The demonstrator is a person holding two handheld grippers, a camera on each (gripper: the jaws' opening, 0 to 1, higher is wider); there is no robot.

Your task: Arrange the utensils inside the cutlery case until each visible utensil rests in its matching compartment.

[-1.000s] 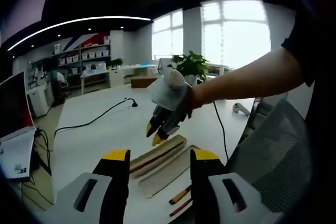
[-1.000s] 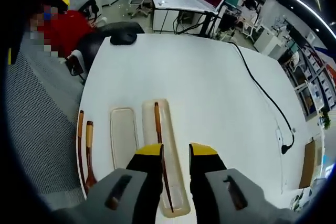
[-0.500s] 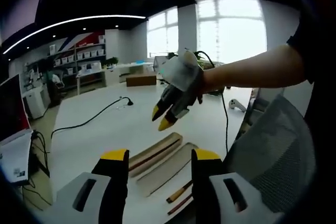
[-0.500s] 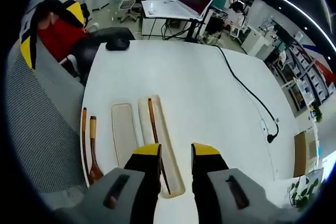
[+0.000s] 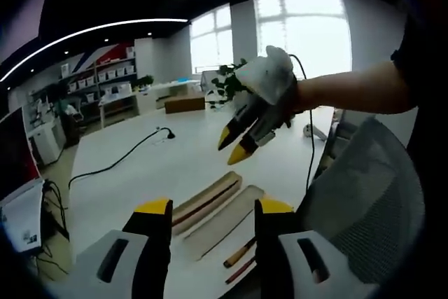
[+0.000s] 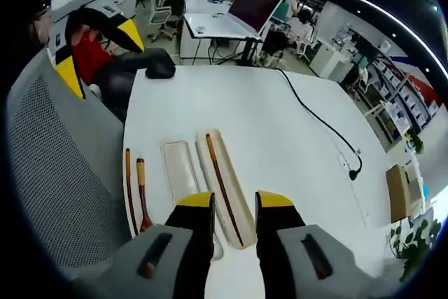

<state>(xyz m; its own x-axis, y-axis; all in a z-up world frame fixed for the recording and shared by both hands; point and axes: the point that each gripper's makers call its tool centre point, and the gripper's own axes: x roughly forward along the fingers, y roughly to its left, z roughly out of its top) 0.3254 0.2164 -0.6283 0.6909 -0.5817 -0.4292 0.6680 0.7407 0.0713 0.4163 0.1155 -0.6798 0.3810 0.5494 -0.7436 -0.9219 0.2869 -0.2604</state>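
Two beige case trays lie side by side near the table's edge. The longer tray holds one thin dark wooden utensil. The shorter tray is bare. A wooden stick and a wooden spoon lie on the table beside the trays, near the edge. My right gripper hangs open, high above the trays, holding nothing; a gloved hand holds it up. My left gripper is open and empty, low before the trays.
A grey mesh chair back stands against the table's edge by the loose utensils. A black cable runs across the white table. A black mouse and a laptop lie at the far end.
My right gripper has lifted up and away from the long tray, leaving the dark utensil lying in it. The left gripper has hardly moved.
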